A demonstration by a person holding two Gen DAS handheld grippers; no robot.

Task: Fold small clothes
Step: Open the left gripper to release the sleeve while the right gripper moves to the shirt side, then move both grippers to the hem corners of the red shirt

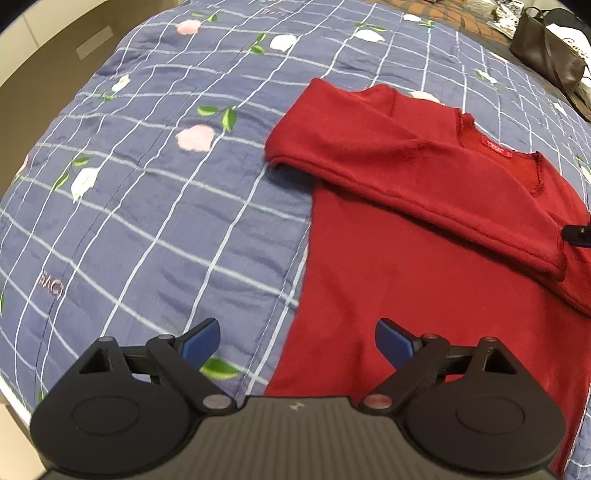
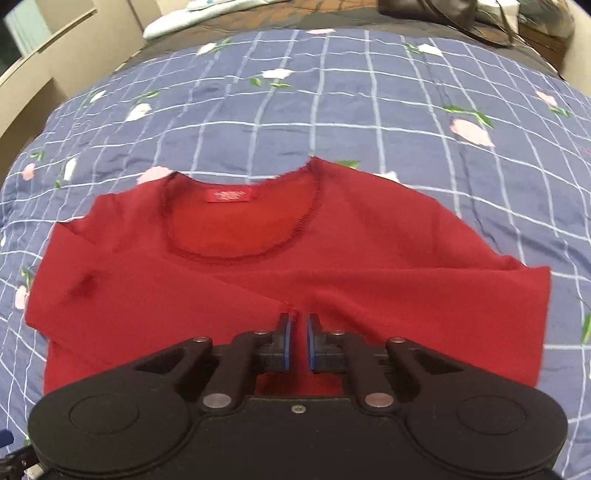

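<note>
A red long-sleeved sweater [image 1: 424,266] [image 2: 388,251] lies flat, neck opening and label up, on a blue checked quilt [image 1: 147,206]. One sleeve [image 1: 388,162] is folded across the chest, and in the right wrist view both sleeves cross the body and meet near the middle. My left gripper [image 1: 297,339] hovers open over the sweater's side edge near the hem, holding nothing. My right gripper [image 2: 300,325] is closed to a narrow gap at the folded sleeve's cuff [image 2: 284,306], with red fabric between the pads. Its tip [image 1: 578,233] shows at the left wrist view's right edge.
The flowered quilt [image 2: 332,110] spreads wide around the sweater. A dark handbag [image 1: 546,51] and light-coloured items lie at the far end of the bed, and a white cloth [image 2: 177,22] at the far left. Beige furniture [image 1: 44,55] borders the bed's left side.
</note>
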